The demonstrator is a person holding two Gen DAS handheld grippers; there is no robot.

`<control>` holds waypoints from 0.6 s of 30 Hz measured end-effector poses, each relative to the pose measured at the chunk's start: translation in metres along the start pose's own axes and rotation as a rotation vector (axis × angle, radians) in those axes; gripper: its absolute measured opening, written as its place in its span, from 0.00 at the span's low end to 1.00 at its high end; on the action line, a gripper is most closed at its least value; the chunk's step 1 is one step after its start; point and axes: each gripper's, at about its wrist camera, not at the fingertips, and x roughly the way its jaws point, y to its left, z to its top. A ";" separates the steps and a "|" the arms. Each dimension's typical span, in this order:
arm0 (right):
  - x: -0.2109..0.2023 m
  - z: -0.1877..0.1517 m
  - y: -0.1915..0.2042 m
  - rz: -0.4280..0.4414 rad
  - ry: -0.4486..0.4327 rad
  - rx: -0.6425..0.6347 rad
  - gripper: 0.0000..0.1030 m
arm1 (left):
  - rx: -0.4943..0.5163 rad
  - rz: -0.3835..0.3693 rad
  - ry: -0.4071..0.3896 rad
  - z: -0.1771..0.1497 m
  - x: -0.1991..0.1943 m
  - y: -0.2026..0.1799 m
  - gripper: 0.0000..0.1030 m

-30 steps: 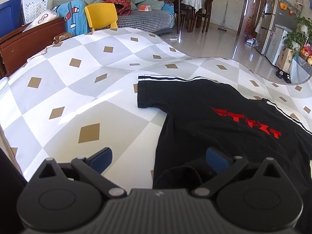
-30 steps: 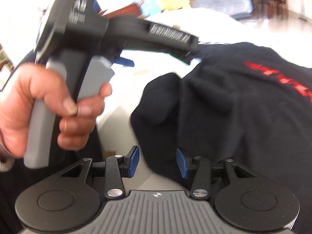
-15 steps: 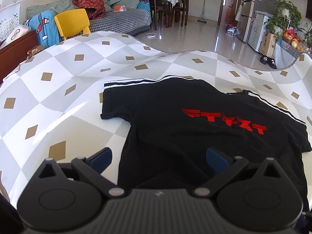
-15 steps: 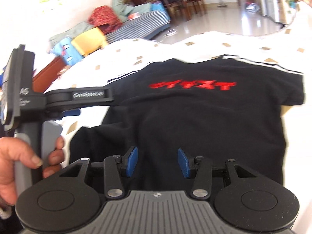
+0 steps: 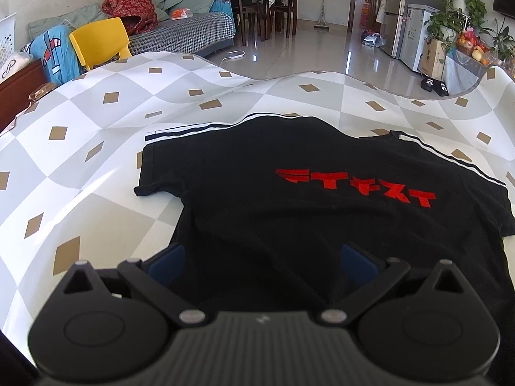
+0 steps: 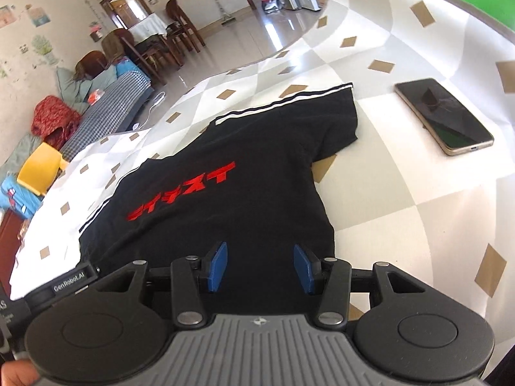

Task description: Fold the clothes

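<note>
the desk [image 5: 96,148] under me wears a white and grey checked cloth with small tan diamonds, and it fills most of both views. on it lies the black t-shirt [image 5: 289,212], spread flat with its red lettering up, white-striped sleeves out to either side, and its near hem reaching down under both of my tools. a dark phone [image 6: 444,115] lies face up on the cloth just beside the shirt's right sleeve, not touching it. my left tool [image 5: 262,262] hangs over the shirt's lower part with its blue pads spread wide, pinching nothing. my right tool [image 6: 260,265] hangs over the same hem, pads apart and gripping nothing.
</note>
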 end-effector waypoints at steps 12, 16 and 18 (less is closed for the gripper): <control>0.025 0.002 -0.012 -0.072 0.114 0.059 0.45 | 0.024 0.022 0.117 -0.014 0.036 -0.012 1.00; 0.034 0.000 -0.014 -0.077 0.155 0.059 0.46 | 0.035 0.024 0.141 -0.019 0.045 -0.018 1.00; 0.035 0.000 -0.014 -0.073 0.160 0.057 0.48 | 0.027 0.024 0.135 -0.019 0.046 -0.018 1.00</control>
